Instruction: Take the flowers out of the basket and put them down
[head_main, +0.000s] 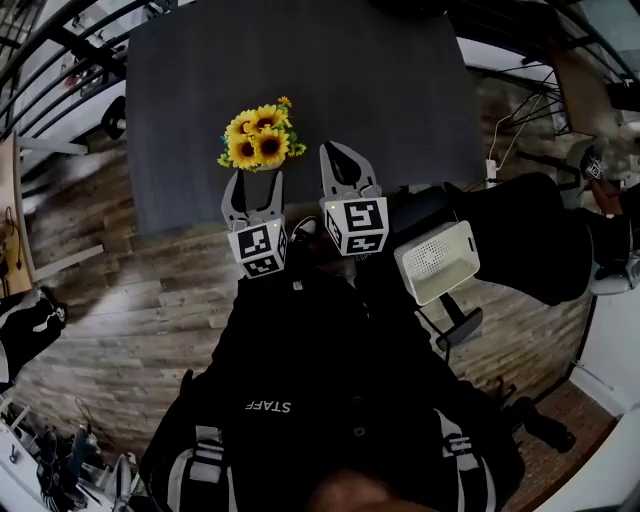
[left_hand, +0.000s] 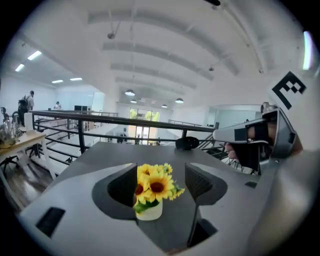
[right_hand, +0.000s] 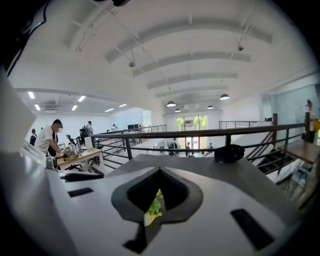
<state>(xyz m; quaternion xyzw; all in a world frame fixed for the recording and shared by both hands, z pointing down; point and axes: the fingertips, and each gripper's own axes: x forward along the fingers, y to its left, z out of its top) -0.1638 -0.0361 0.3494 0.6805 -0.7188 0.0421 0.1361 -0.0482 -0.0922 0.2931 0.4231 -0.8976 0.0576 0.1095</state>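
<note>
Potted sunflowers (head_main: 262, 137) near the table's (head_main: 350, 70) front edge: probably light, petals soft; grip the stiff white pot (left_hand: 149, 211). Left gripper (head_main: 257, 176) spread, right gripper (head_main: 332, 152) pressed together.

The worktop (head_main: 330, 70) is dark grey and matt, with a fine grain. The floor (head_main: 120, 300) is rough, weathered wood planks. The basket (head_main: 437, 262) is smooth white perforated plastic, and the left claw (head_main: 257, 178) is matt grey plastic with dark ribbed pads (left_hand: 199, 182).
</note>
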